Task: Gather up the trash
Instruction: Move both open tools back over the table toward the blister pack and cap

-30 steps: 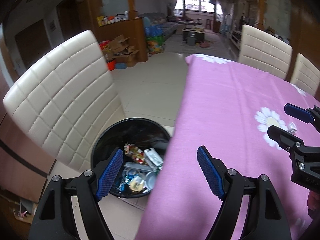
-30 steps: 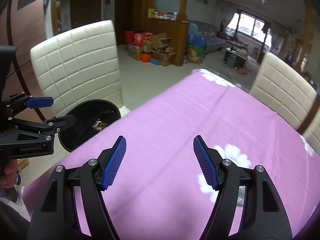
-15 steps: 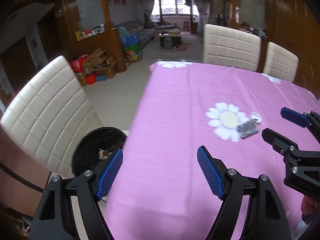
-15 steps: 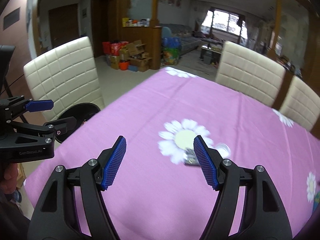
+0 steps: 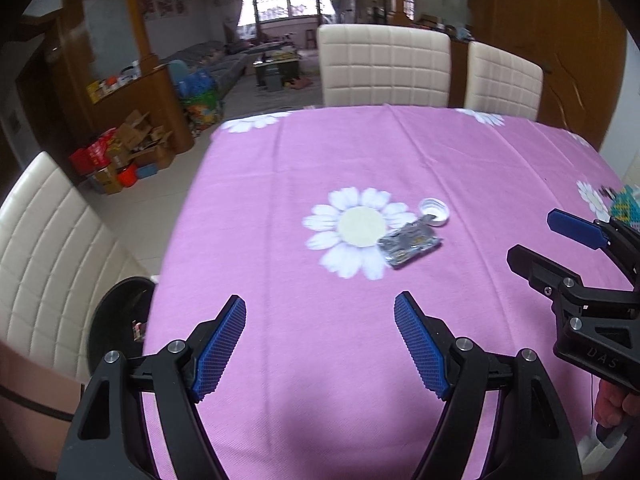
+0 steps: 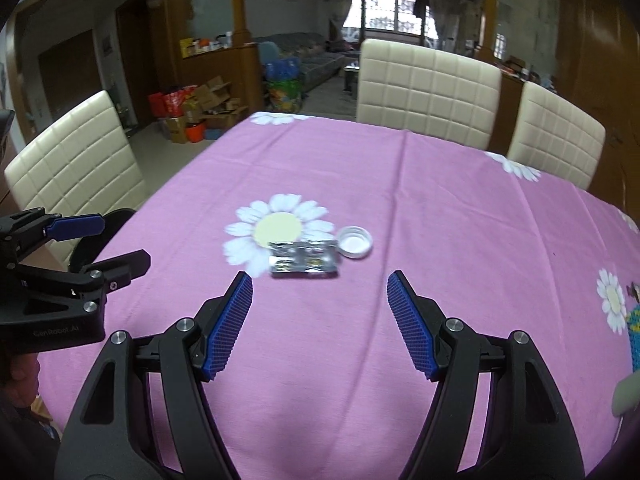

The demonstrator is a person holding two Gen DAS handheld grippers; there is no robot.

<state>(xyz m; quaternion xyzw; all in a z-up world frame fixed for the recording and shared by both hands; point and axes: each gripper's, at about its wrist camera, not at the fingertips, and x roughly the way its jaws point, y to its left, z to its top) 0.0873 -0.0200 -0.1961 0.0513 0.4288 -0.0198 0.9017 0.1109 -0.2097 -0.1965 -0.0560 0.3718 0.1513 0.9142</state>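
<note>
- While both claws hang wide and empty over the pink daisy-print surface, two bits of trash lie ahead: a silver foil wrapper and a small white bottle cap.
- Wrapper and cap sit just beside each other, right of the large daisy's yellow centre; whether they touch I cannot tell. The wrapper is the nearer of the two, the cap just beyond it.
- The right claw faces the wrapper almost squarely, so it seems the likelier one to pick. The left claw sits further left, near the surface's edge, where the black bin shows on the floor beside a cream chair.
- Risk: the wrapper lies flat. Fingers closing above it would catch nothing; pressed too low, they may pinch the cloth and drag it.
- Risk: a sweep at the wrapper could knock the cap, which looks light and round and might roll off.
- Risk: foil is slick and thin, so a grip on one corner may slip during the carry to the bin.
- Risk: the two claws are near one another, and a reach across by either could bump the other.
</note>
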